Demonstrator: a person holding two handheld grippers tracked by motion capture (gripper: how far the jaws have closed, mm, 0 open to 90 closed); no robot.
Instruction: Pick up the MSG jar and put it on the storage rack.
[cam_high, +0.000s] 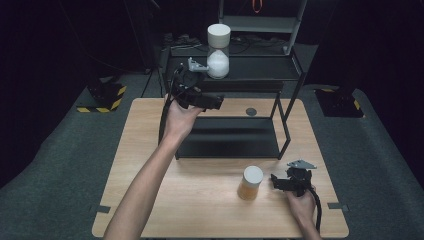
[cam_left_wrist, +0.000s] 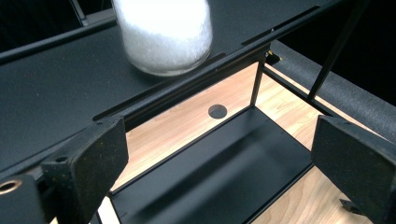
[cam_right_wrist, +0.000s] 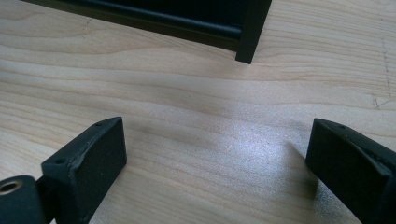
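A clear jar of white powder with a white lid (cam_high: 218, 51) (cam_left_wrist: 163, 35) stands on the top shelf of a black metal rack (cam_high: 235, 75) at the back of the wooden table (cam_high: 150, 190). My left gripper (cam_high: 212, 102) (cam_left_wrist: 219, 158) hangs just in front of that shelf's edge, apart from the jar, its jaws open with nothing between them. A second jar with amber contents and a white lid (cam_high: 250, 183) stands on the table near the front. Right of it my right gripper (cam_high: 275, 181) (cam_right_wrist: 215, 158) rests low over bare wood, open and empty.
The rack's lower shelf (cam_high: 227, 137) (cam_left_wrist: 219, 177) lies on the table under the left gripper. A rack leg (cam_right_wrist: 252, 30) stands ahead of the right gripper. A small dark round spot (cam_high: 251, 111) (cam_left_wrist: 217, 111) marks the table behind the shelf. Dark floor surrounds the table.
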